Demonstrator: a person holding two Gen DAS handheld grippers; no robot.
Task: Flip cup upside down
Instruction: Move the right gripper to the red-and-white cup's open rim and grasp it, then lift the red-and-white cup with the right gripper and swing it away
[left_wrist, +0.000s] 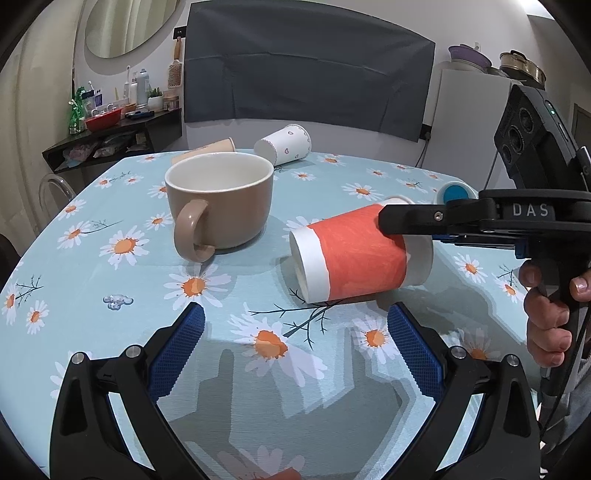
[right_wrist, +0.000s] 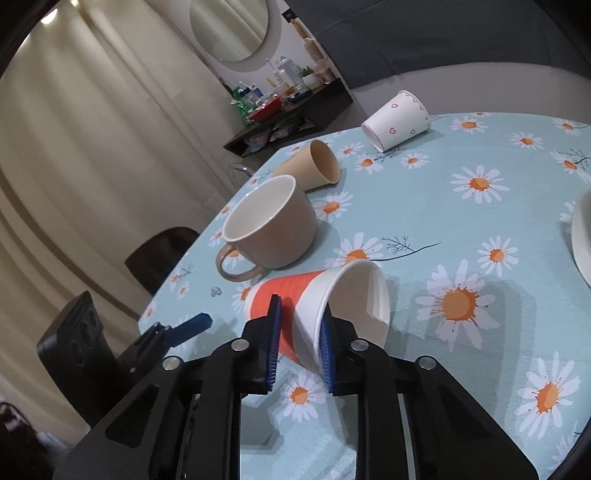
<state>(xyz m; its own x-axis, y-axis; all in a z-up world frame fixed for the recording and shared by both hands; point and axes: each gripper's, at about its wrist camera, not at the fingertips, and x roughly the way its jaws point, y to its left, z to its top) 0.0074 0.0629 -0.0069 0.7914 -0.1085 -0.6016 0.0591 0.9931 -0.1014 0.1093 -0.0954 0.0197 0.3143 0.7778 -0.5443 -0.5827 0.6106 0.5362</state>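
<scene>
At the far left of the left wrist view a dark shelf (left_wrist: 110, 136) against the wall carries bottles and a red bowl (left_wrist: 103, 119). On the daisy-print tablecloth (left_wrist: 258, 280), a brown mug (left_wrist: 221, 199) stands upright with its handle turned toward the camera. Behind it a tan paper cup (left_wrist: 207, 147) lies on its side, and just to the right of that a white cup with small hearts (left_wrist: 286, 144) also lies tipped over.

In the near foreground the left gripper (left_wrist: 295, 343) hangs low over the cloth with its blue pads (left_wrist: 186, 347) spread wide and nothing between them.

Right of the mug and apart from it is the orange paper cup (left_wrist: 354, 254), tilted on its side with its base pointing left and its mouth toward the right. The right gripper (right_wrist: 298, 343) is clamped on it near the rim, one pad against the orange outer wall and the other seemingly just inside the mouth, though the angle makes that hard to confirm. Whether the cup's lower edge rests on the cloth or is just lifted I cannot tell. At the far right a hand (left_wrist: 546, 314) grips the handle.
</scene>
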